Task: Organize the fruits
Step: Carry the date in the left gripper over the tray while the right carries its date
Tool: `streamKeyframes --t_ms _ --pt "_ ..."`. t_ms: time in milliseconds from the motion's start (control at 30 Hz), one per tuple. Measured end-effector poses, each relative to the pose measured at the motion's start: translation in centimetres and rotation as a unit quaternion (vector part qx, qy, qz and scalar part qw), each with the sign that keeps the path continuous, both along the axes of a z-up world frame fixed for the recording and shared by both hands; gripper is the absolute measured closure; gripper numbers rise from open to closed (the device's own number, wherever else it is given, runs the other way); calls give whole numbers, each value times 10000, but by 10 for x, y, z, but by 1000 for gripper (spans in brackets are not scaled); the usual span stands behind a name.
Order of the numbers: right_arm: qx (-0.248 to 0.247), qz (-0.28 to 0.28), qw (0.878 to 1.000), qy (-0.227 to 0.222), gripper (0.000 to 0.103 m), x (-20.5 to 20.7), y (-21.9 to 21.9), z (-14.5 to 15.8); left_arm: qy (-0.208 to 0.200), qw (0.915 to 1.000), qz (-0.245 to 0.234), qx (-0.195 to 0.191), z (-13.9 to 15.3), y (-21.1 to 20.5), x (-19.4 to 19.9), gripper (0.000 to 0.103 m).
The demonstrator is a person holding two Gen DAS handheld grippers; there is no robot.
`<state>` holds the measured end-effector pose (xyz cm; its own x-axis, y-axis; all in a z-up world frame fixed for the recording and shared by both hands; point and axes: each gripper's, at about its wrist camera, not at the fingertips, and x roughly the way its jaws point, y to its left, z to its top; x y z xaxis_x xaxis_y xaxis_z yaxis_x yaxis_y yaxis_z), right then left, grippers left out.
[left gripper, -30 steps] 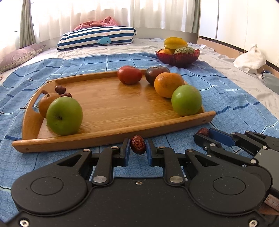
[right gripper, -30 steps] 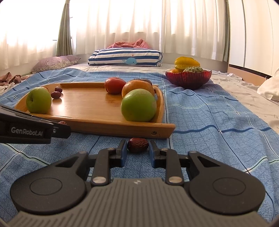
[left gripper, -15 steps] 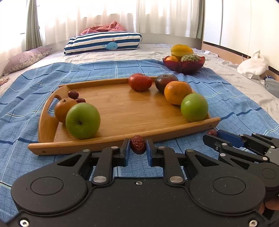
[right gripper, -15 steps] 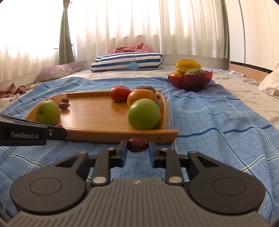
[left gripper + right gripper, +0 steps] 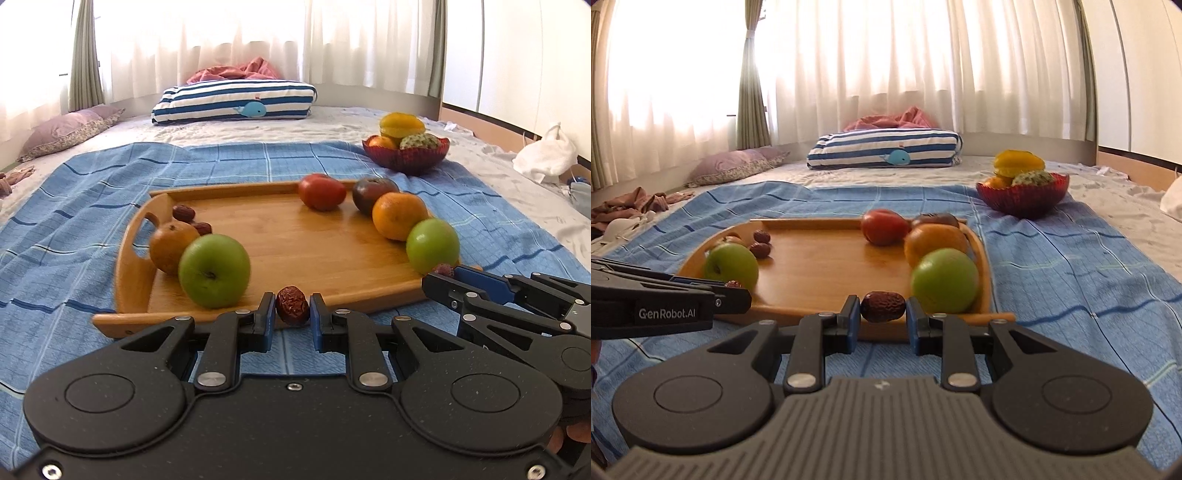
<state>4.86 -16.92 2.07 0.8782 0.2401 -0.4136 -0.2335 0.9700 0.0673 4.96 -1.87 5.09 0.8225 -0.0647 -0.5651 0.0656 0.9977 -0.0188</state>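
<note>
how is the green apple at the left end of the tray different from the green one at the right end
The left green apple shows a dark stem dimple; the right green apple shows smooth skin only. The left one sits against a brownish fruit, the right one against an orange. Both are green, round and rest on the wooden tray.

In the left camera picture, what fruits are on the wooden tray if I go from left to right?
Brown fruit → near green apple → red tomato → dark tomato → orange → second green apple. The two small dates behind the brown fruit overlap it, so I left them out.
</note>
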Motion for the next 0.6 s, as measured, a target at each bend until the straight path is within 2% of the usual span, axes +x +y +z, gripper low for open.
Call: streamKeyframes --t_ms 600 --pt "34 169 9998 -95 72 26 25 16 -216 9998 27 -25 16 18 17 84"
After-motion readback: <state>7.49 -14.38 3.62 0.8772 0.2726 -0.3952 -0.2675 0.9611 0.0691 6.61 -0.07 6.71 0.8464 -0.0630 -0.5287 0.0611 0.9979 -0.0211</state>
